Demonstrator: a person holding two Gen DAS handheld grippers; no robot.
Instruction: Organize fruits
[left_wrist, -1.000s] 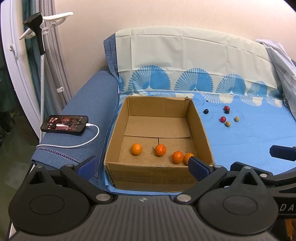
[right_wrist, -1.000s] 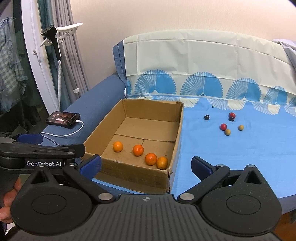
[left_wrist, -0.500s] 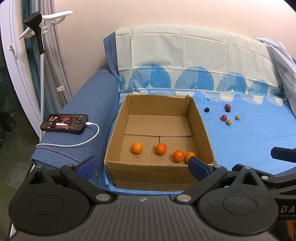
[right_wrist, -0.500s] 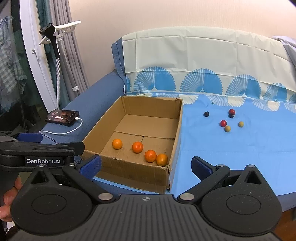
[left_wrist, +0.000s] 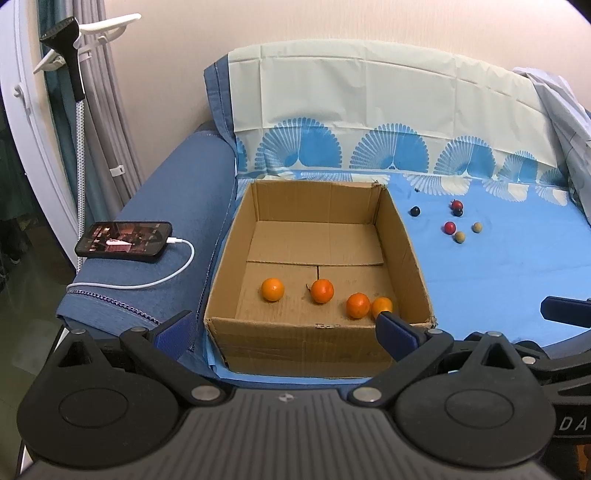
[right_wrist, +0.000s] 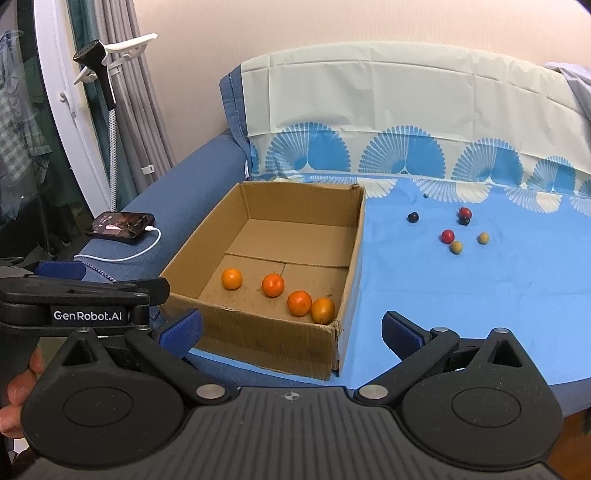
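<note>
At the far left we see a black smartphone (left_wrist: 123, 242) with a lit screen lying on the blue fabric sofa arm (left_wrist: 177, 206), a white charging cable (left_wrist: 173, 273) plugged into it and looping toward the arm's near end. Just right of the arm sits the open brown cardboard box (left_wrist: 317, 336) on the light blue patterned cloth (left_wrist: 498, 280) that covers the sofa seat and back. Inside the box, near its front wall, four small round orange fruits lie in a loose row: the leftmost orange (left_wrist: 272, 289) stands apart, the second orange (left_wrist: 322, 291) sits to its right, and the third orange (left_wrist: 358, 305) touches the fourth orange (left_wrist: 382, 306) in the front right corner. Our left hand-held gripper (left_wrist: 284, 332) hovers in front of the box with its blue-padded fingers spread wide and nothing between them. Our right hand-held gripper (right_wrist: 291, 330) hangs just off the box's front right corner, likewise released and empty. Farther right, well apart from the box, the remaining small fruits lie scattered on the cloth: a dark berry (right_wrist: 413, 217), a red berry (right_wrist: 465, 212) touching another dark one, a second red berry (right_wrist: 447, 236), and two tan round fruits (right_wrist: 457, 247) near it.
</note>
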